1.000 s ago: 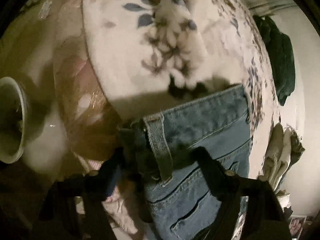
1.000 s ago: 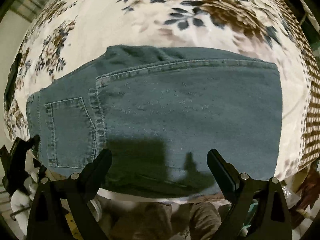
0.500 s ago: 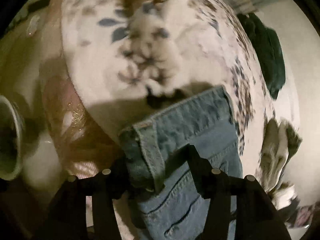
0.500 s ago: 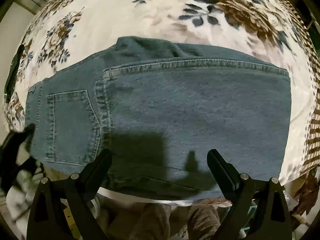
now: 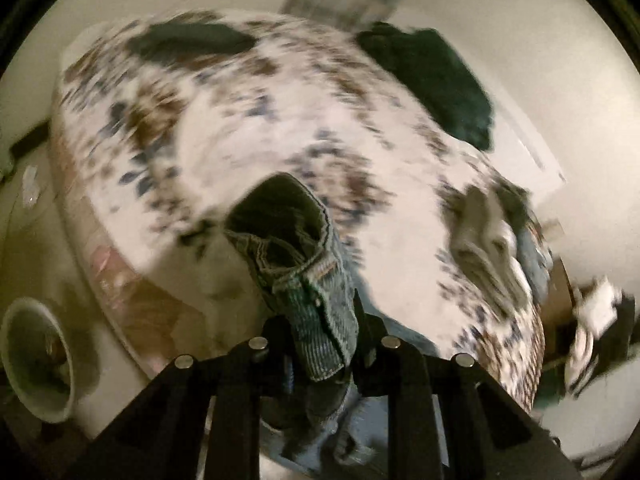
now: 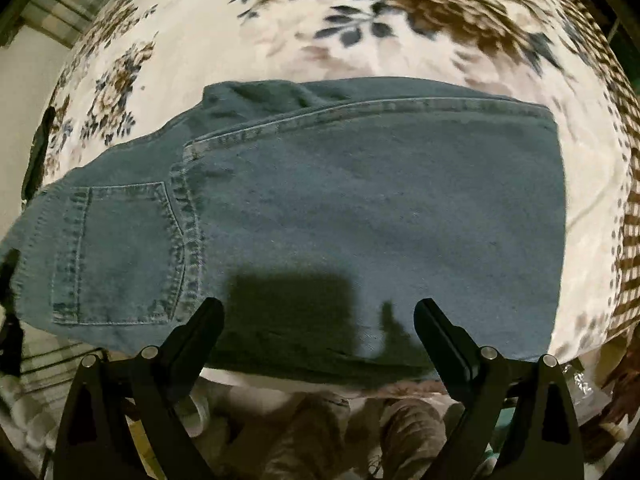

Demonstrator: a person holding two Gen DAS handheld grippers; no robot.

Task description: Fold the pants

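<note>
The blue jeans point(image 6: 360, 216) lie flat across the middle of the right wrist view, on a bed with a floral blanket point(image 6: 248, 40). They are folded lengthwise, with the back pocket point(image 6: 116, 252) at the left of the frame and the folded end at the right. At the far left edge of that frame the waistband corner is raised from the blanket.

In the left wrist view this waistband corner point(image 5: 304, 264) stands up in the centre of the frame, bunched and open like a small tube, and the left tool point(image 5: 320, 340) is clamped on the denim at the lower centre. Its jaws have just been closing, and the cloth is between them. This view is blurred.

The right tool point(image 6: 320, 320) hangs above the near edge of the jeans in the lower centre of its frame, with its jaws wide apart and nothing between them. Its shadow falls on the denim.

In the left wrist view a dark green garment point(image 5: 440, 80) lies on the bed at the upper right, and a pile of light clothes point(image 5: 492, 240) is at the right. A round white object point(image 5: 36, 360) is at the lower left, beside the bed.
</note>
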